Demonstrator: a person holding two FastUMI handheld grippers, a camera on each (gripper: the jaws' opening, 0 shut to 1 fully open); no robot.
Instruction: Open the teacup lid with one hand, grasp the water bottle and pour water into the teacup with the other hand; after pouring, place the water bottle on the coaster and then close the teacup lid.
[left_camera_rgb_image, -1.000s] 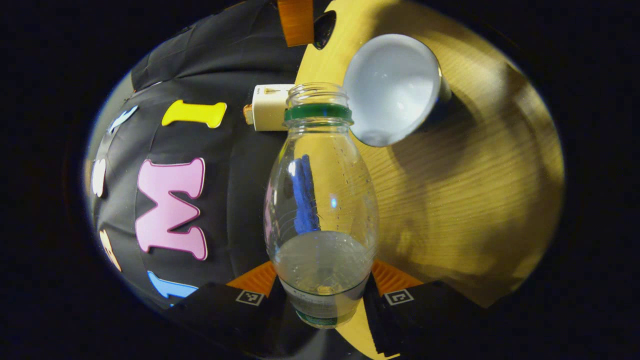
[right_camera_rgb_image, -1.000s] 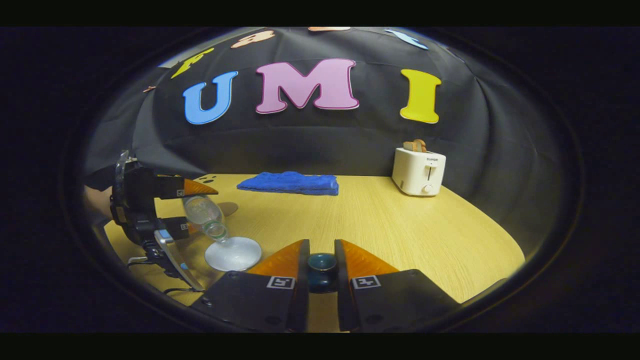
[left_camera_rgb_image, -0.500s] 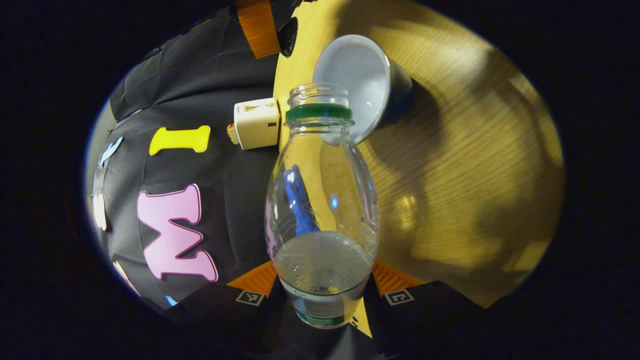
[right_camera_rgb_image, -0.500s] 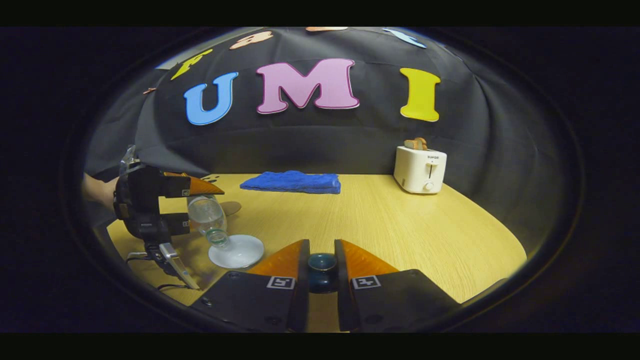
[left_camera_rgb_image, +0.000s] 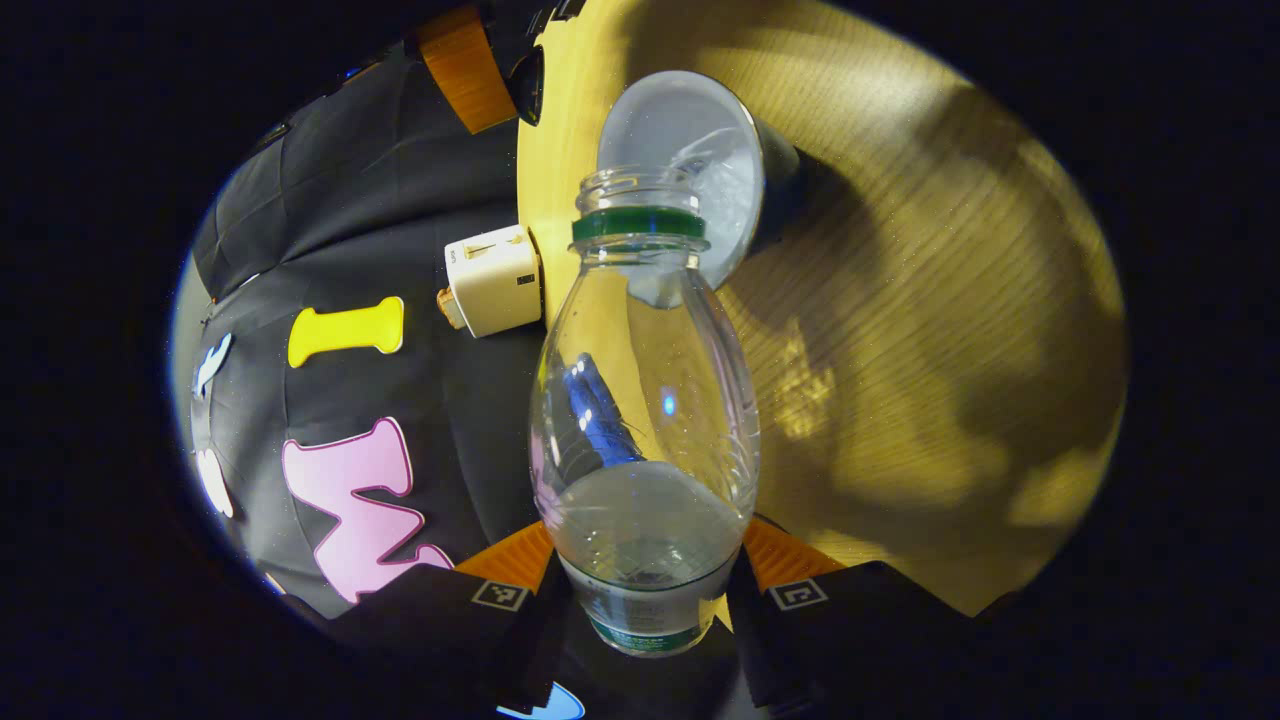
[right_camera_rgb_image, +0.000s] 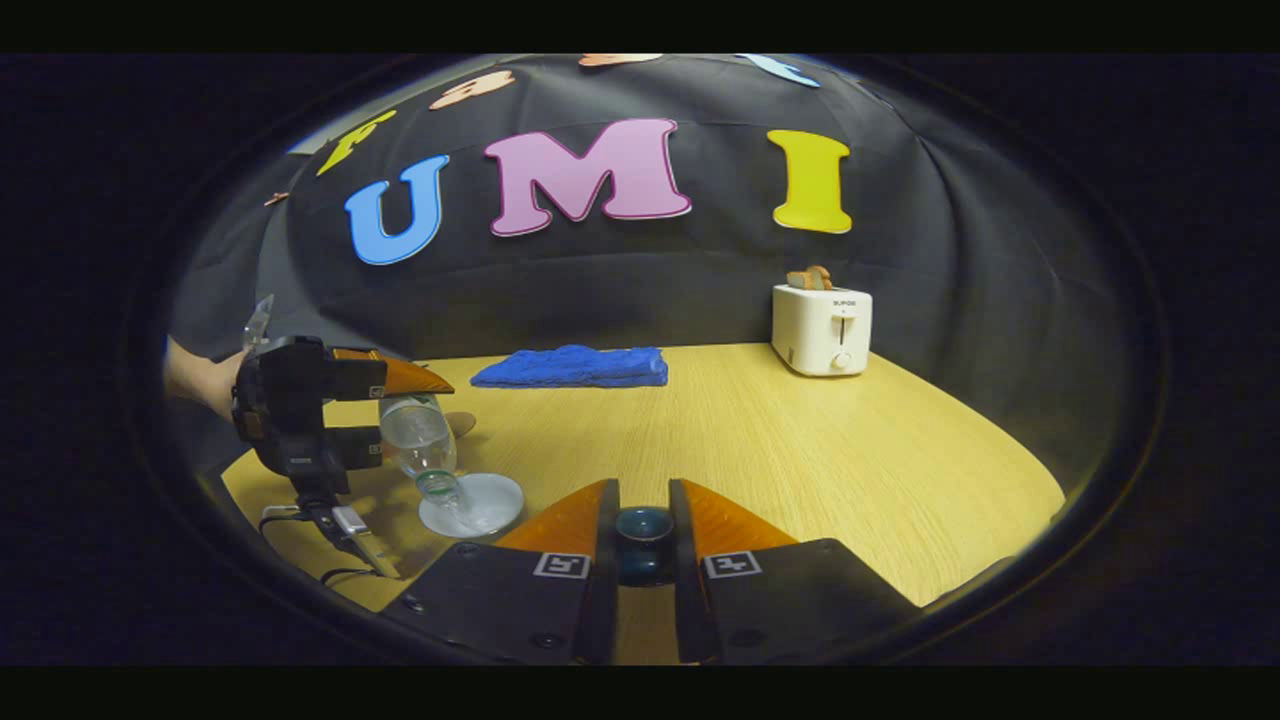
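Presently, in the right gripper view, a hand at far left holds the left gripper, its fingers clamped on the water bottle, which is tilted neck-down over the open teacup on the desk. In the left gripper view the bottle's open mouth lies at the cup's rim, and water is visible in the cup. The bottle's label cannot be read. Right of the cup, the right gripper has its fingers clamped on the dark teacup lid, held above the desk. Behind lies a blue cloth; farther right stands a white toaster, its small lettering illegible.
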